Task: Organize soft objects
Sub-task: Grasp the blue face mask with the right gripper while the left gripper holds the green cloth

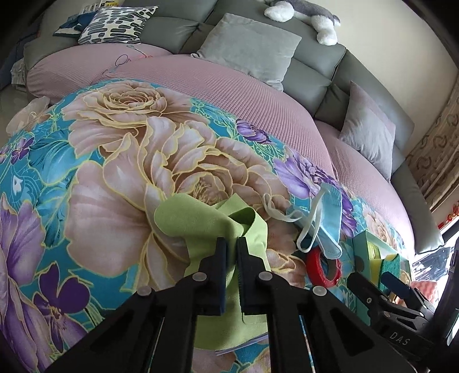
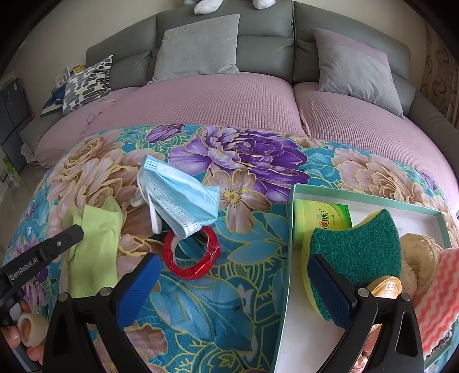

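A light green cloth [image 1: 206, 226] lies bunched on the floral blanket [image 1: 114, 186], and my left gripper [image 1: 231, 247] is shut on a fold of it. In the right wrist view the same green cloth [image 2: 97, 249] sits at the left, with the left gripper [image 2: 75, 231] on its near edge. A blue face mask [image 2: 180, 198] rests partly on a red tape ring [image 2: 192, 255]. My right gripper [image 2: 235, 284] stands open over the blanket and the rim of the green box [image 2: 288, 258]. Its right finger is beside a green-and-yellow sponge [image 2: 355, 249] inside the box.
The box also holds a yellow-green pack [image 2: 321, 221], a beige puff [image 2: 418, 258] and a pink wavy cloth [image 2: 439, 295]. Grey cushions [image 2: 198, 48], a patterned cushion [image 2: 86, 83] and a plush toy [image 1: 304, 14] are on the sofa behind the pink cover [image 2: 215, 100].
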The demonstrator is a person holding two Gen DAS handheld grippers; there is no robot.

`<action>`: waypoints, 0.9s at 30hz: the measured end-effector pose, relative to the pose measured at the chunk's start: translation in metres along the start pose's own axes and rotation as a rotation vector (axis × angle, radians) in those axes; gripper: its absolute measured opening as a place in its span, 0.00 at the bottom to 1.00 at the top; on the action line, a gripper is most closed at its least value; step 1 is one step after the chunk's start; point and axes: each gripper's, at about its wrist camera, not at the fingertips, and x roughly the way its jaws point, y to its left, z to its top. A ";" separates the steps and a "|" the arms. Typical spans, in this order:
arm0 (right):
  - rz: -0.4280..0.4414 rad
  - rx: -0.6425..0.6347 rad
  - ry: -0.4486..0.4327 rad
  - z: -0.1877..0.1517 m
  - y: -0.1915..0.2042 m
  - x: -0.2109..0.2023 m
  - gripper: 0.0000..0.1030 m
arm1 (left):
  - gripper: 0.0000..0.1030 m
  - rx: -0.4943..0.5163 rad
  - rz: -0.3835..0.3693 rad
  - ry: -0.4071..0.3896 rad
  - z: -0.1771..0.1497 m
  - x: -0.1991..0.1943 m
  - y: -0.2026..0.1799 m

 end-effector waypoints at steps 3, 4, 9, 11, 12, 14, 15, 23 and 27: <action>-0.004 -0.008 0.001 0.001 0.002 0.001 1.00 | 0.03 -0.008 -0.033 -0.013 0.001 -0.005 0.001; -0.005 -0.009 -0.001 0.001 0.002 0.001 1.00 | 0.03 -0.011 -0.049 -0.023 0.002 -0.008 0.001; 0.026 0.005 -0.039 0.006 0.003 -0.004 1.00 | 0.02 -0.029 -0.120 -0.116 0.009 -0.036 0.002; 0.047 0.012 -0.062 0.011 0.005 -0.003 1.00 | 0.02 -0.032 -0.130 -0.143 0.011 -0.045 0.003; 0.061 0.009 -0.071 0.014 0.008 -0.002 1.00 | 0.02 -0.034 -0.134 -0.153 0.012 -0.049 0.004; 0.082 -0.007 -0.089 0.019 0.016 0.003 1.00 | 0.02 -0.038 -0.135 -0.163 0.014 -0.052 0.007; 0.084 -0.016 -0.103 0.021 0.020 0.005 1.00 | 0.02 -0.039 -0.132 -0.165 0.014 -0.053 0.008; 0.071 -0.114 -0.094 0.042 0.046 0.040 0.95 | 0.02 -0.056 -0.130 -0.160 0.015 -0.052 0.015; 0.065 -0.140 -0.052 0.043 0.050 0.054 0.86 | 0.02 -0.060 -0.124 -0.152 0.015 -0.049 0.016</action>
